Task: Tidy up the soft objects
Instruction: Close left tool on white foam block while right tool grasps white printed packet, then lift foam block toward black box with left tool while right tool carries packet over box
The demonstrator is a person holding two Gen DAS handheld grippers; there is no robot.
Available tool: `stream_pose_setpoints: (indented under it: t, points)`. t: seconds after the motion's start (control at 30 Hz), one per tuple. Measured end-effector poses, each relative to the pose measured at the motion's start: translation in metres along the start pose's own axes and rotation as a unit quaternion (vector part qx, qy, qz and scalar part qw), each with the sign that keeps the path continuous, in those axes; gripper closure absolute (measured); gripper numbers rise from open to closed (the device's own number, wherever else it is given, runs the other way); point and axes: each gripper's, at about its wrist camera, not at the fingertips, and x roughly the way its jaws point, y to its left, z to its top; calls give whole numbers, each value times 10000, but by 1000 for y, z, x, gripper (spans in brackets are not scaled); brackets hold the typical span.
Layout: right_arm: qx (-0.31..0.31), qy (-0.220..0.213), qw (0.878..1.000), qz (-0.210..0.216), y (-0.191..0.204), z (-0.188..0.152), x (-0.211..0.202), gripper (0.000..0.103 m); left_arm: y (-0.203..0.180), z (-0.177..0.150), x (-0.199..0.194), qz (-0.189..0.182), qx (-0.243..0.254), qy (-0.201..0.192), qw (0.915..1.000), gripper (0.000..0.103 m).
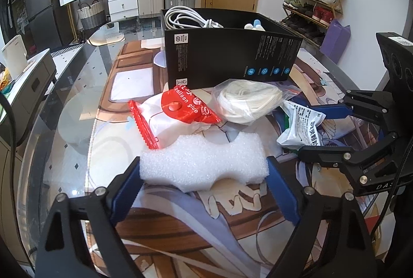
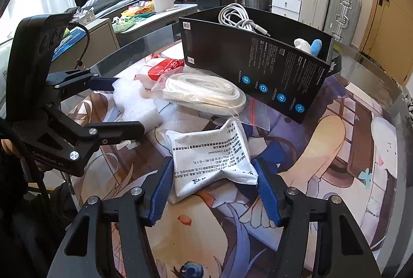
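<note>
Both claws closing on soft items near the black box (image 1: 227,56); neither lifted yet.

Risk: foam block (image 1: 204,164) may buckle or pop out if pinched only at its ends; the white printed sachet (image 2: 214,156) may slide off the blue pads. Left claw (image 1: 204,174) is wide, pads touching the block's ends. Right claw (image 2: 211,185) is narrower, pads against the sachet's near corners.

Both hand-held grippers (image 1: 204,174) (image 2: 214,182) tilt downward, jaws parted.

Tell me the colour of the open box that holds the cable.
Black, with small white print and blue round icons on its side: the box. It shows best in the right wrist view.
</note>
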Motion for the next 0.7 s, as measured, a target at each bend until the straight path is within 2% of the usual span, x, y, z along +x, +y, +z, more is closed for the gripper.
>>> stream_pose_setpoints:
  t: [0.27,0.7]
  points:
    - [-172,-36,9998,72,6,1,-3,54,1,1,-9,-36,-2,-131,9999,14]
    - [-263,-133,9991,321,11,1,-14,55,3,2,-22,-41,-63,-302,9995,14]
